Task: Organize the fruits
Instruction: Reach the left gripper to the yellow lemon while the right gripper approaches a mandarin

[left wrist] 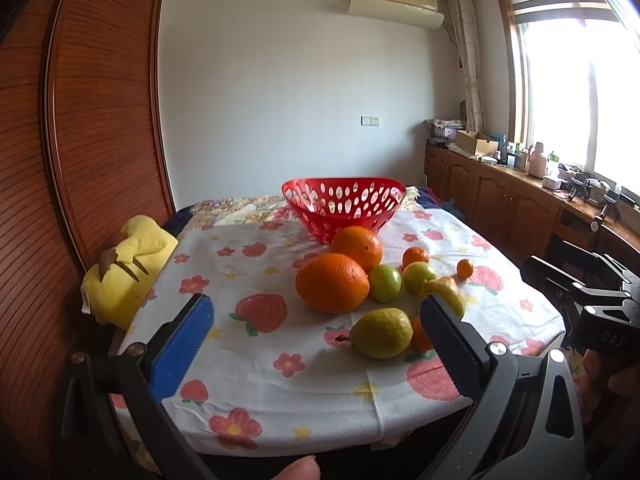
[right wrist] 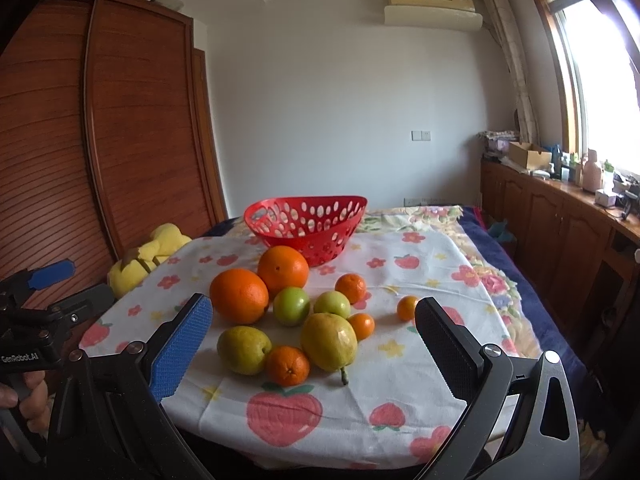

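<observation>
A red perforated basket (left wrist: 343, 205) (right wrist: 306, 220) stands empty at the far side of the table. In front of it lie two big oranges (left wrist: 332, 282) (right wrist: 239, 295), two green apples (left wrist: 385, 283) (right wrist: 291, 305), two yellow-green pears (left wrist: 382, 333) (right wrist: 329, 341) and several small tangerines (right wrist: 288, 365). My left gripper (left wrist: 316, 340) is open above the table's near edge, left of the fruit. My right gripper (right wrist: 314, 344) is open, with the pears and tangerines seen between its fingers. Both are empty.
The table carries a white cloth (left wrist: 280, 380) printed with strawberries and flowers. A yellow plush toy (left wrist: 128, 272) lies at the table's left edge beside a wooden wardrobe (left wrist: 92, 120). Wooden cabinets (left wrist: 500, 196) with clutter run under the window at right.
</observation>
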Motion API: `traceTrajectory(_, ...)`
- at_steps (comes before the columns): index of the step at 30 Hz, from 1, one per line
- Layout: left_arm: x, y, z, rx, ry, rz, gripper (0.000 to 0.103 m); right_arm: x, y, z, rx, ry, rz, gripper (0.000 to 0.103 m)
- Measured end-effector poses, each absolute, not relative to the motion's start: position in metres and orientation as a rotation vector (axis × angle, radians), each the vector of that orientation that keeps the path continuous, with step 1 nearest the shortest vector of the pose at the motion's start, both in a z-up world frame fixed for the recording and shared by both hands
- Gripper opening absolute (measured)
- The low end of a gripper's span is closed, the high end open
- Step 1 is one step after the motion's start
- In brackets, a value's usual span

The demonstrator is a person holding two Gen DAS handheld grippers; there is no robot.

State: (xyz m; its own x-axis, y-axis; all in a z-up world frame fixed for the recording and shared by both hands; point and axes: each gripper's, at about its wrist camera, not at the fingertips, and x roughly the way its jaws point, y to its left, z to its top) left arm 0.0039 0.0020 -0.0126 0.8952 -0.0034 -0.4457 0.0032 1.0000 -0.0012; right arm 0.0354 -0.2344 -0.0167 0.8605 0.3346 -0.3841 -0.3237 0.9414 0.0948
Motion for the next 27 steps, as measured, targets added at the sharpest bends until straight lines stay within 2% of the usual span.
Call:
traceTrajectory(16,0.04,0.012,-0.065,-0.038,0.565,-0.057,0.103,0.072,-0.223,-0.064,-0.032,0.507,0.402,0.101)
traceTrajectory(19,0.049,0.009,-0.07,-0.037,0.581,-0.082,0.102,0.08,-0.221,-0.074,-0.034,0.54,0.42,0.096)
traceTrajectory(27,0.076,-0.009,-0.086,-0.025,0.633,-0.18,0.098,0.091,-0.209,-0.089,-0.061,0.587,0.479,0.075)
